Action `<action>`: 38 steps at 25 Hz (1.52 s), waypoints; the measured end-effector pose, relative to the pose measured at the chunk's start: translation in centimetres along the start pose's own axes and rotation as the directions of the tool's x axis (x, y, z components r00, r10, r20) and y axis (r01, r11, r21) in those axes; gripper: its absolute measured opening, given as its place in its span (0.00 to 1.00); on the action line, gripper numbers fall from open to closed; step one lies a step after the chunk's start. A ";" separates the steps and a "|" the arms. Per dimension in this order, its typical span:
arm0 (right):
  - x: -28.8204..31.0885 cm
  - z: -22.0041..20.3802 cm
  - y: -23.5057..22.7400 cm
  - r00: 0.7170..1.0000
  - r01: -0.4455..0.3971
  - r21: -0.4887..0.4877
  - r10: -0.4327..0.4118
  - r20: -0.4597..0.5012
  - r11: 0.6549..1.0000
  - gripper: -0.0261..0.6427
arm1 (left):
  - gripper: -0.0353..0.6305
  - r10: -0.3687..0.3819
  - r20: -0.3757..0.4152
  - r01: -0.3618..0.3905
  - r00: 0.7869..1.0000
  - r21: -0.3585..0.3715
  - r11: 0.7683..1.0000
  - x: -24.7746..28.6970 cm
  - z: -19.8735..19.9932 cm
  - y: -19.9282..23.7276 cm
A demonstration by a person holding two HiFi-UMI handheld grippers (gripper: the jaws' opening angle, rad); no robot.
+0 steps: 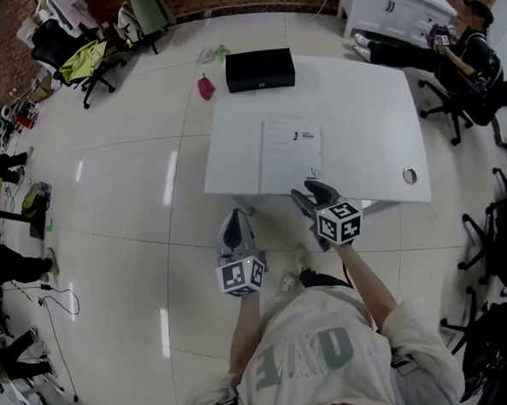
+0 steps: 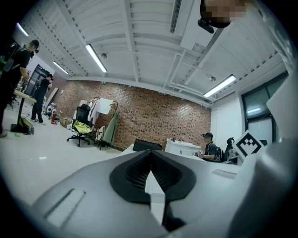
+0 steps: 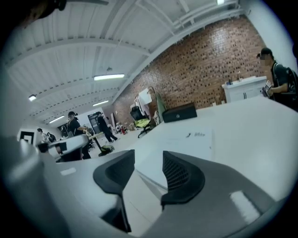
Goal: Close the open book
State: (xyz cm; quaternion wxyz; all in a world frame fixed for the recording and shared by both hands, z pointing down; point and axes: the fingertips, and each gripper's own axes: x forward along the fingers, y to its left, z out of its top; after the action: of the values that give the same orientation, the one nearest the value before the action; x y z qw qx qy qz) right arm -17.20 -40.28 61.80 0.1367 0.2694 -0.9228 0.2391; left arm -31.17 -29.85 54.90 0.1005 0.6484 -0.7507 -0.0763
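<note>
While the book [image 1: 291,155] lies flat, cover up, at the near edge of the white surface [image 1: 367,105], the right tongs [image 1: 309,190] gape wide and empty at its near right corner. The left tongs [image 1: 235,217] are pressed together, empty, off the surface.

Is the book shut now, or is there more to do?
Done: the book lies flat and looks closed on the white table, cover up. In hand: nothing; the right gripper sits at the book's near edge with jaws apart, the left gripper is shut and empty off the table. To do: seemingly nothing.
</note>
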 end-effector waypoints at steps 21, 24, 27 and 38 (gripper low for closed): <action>-26.6 6.5 2.2 0.752 0.339 0.116 -0.343 0.563 0.933 0.05 | 0.07 -0.364 0.130 0.360 0.922 0.052 0.931 -4.2 7.1 -11.3; -28.7 6.0 4.1 0.744 0.341 0.122 -0.347 0.571 0.932 0.05 | 0.07 -0.355 0.105 0.353 0.929 0.045 0.935 -6.8 7.8 -11.1; -29.9 6.6 6.4 0.737 0.322 0.088 -0.308 0.601 0.943 0.05 | 0.07 -0.342 0.135 0.335 0.930 0.069 0.940 -8.5 9.3 -10.5; -35.3 1.5 12.5 0.732 0.325 0.027 -0.269 0.626 0.945 0.05 | 0.07 -0.298 0.171 0.284 0.939 0.105 0.953 -18.8 9.2 -10.2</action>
State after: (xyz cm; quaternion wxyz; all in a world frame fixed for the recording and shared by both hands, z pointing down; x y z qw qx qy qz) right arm 4.46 -16.52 42.50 -0.1273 0.4708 -0.8700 0.0727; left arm -21.04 -12.91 42.49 -0.0076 0.7458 -0.6551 -0.1205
